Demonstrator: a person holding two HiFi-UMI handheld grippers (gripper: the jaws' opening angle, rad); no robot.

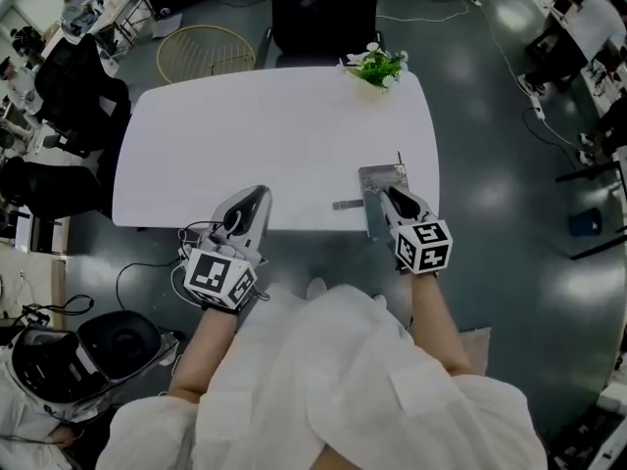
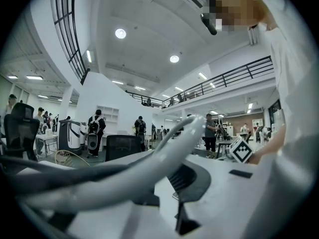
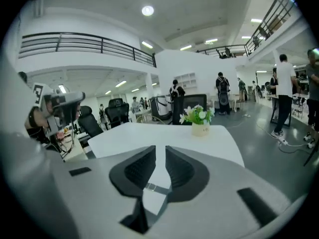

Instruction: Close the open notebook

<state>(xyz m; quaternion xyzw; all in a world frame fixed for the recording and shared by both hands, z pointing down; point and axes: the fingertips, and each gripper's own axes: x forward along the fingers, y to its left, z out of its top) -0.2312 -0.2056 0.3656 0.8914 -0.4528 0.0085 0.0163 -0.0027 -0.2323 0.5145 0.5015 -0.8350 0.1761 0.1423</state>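
Closest in, the left gripper (image 1: 259,196) rests at the bench's near edge. Its jaws stand slightly apart with nothing between them, and a smooth grey cable lies across its own view. To the right, the right gripper (image 1: 391,197) has its tips on the notebook (image 1: 377,178), which sits at the near right edge of the bench (image 1: 274,135). The ribbed black pads (image 3: 139,171) are nearly together, leaving only a narrow slot. The notebook's flat, grey, faintly glossy cover looks tilted up off the bench, so I judge it is pinched by its thin edge and the closing fold is mid-swing. The gripper's own view does not show the contact plainly. The next move calls for carrying that stiff leaf over its spine, lowering it flat, and only then opening the jaws. Beyond lies matte white benchtop with rounded corners, then a small potted plant (image 1: 376,67) with white blossoms at the far edge.
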